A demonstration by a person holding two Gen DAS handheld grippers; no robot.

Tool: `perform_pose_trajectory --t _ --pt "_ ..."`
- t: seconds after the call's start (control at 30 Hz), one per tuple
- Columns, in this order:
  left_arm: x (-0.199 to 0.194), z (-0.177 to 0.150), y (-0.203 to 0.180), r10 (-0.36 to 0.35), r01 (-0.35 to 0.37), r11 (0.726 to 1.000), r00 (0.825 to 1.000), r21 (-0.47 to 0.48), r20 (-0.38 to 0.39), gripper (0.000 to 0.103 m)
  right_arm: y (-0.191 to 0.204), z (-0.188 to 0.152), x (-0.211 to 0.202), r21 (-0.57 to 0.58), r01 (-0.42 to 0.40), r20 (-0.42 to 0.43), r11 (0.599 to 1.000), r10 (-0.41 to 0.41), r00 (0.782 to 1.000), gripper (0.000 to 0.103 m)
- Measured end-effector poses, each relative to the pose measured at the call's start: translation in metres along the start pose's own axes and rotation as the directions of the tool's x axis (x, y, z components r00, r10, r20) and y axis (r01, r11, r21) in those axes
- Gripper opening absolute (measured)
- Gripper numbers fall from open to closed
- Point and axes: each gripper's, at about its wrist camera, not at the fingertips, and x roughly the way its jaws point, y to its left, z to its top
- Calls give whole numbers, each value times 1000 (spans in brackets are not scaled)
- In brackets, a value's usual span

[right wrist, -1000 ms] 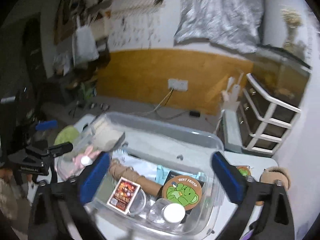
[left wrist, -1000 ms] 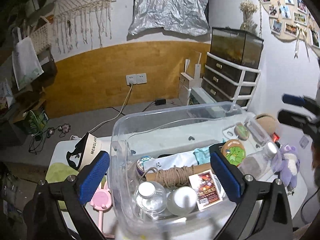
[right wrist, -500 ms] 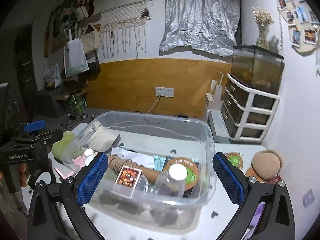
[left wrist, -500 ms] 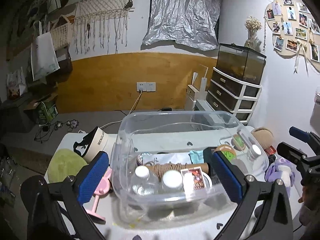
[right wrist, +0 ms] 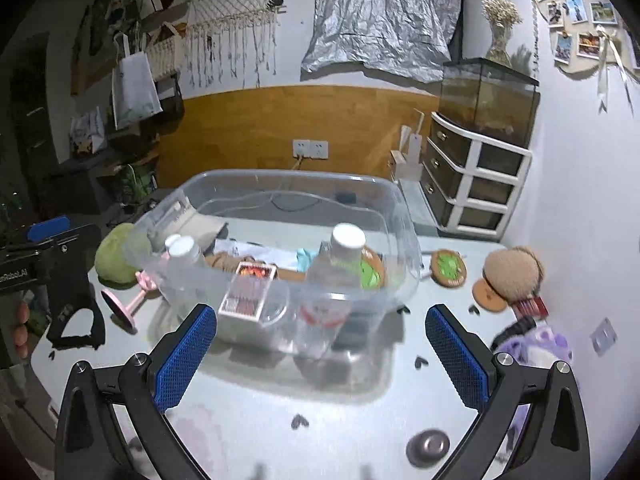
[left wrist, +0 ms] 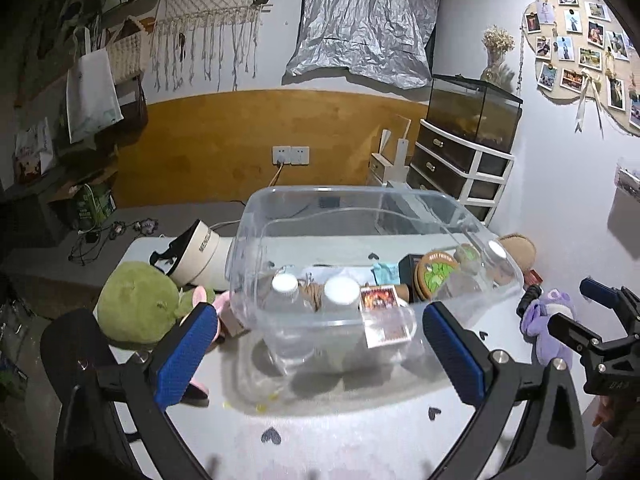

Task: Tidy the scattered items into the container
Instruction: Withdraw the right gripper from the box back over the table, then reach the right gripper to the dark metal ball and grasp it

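A clear plastic bin [left wrist: 348,216] [right wrist: 280,184] stands on the white table and holds bottles, a rope roll, a card box and a round green coaster. My left gripper [left wrist: 316,356] is open and empty, in front of the bin. My right gripper [right wrist: 320,356] is open and empty, also in front of it. Outside the bin lie a green plush [left wrist: 136,304] [right wrist: 116,252], a pink hand mirror [right wrist: 128,304], a beige cap [left wrist: 196,256], a purple plush [left wrist: 548,320] [right wrist: 532,344], a brown fuzzy cap [right wrist: 508,272] and a green coaster [right wrist: 450,266].
A white drawer unit [right wrist: 472,184] with a glass tank on top stands against the right wall. A small metal disc [right wrist: 428,446] lies on the table near the front edge. The wall behind has a wood panel and a socket [left wrist: 290,156].
Both grippers have pulled back and up from the bin, which now sits farther away in both views. More table surface shows in front of the bin.
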Motion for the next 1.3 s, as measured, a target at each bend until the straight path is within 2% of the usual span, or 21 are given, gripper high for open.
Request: perform_pose_trajectory --t 0.17,0.47,0.53,0.8,0.93,1.0,1.13,1.3 --pt "-6 -16 -1 -15 16 1000 1000 8 -15 103 0 -15 -10 45 31 -21 998 -30 999 103" --pt "-7 -43 2 -53 53 998 998 13 -43 103 4 -46 -15 88 13 -92 996 -5 996 103" --pt "-6 -48 3 -64 65 998 997 13 -51 103 7 -54 -16 89 13 -107 996 -3 994 95" --pt "-1 -72 3 -115 118 993 990 24 -87 103 14 -92 -18 119 44 -178 992 -23 984 80" --pt "3 -85 -4 -147 152 988 983 41 -113 103 10 -108 -19 144 73 -220 987 -40 975 58" --pt "7 -89 -8 -161 167 985 978 40 -134 103 6 -117 -16 163 75 -245 984 -33 969 52" --pt "15 -94 -17 -172 180 983 973 38 -155 103 -8 -136 -6 165 89 -297 982 -36 954 46" --pt "28 -95 -34 -167 172 985 972 21 -167 103 -37 -159 16 148 117 -373 982 -54 926 46"
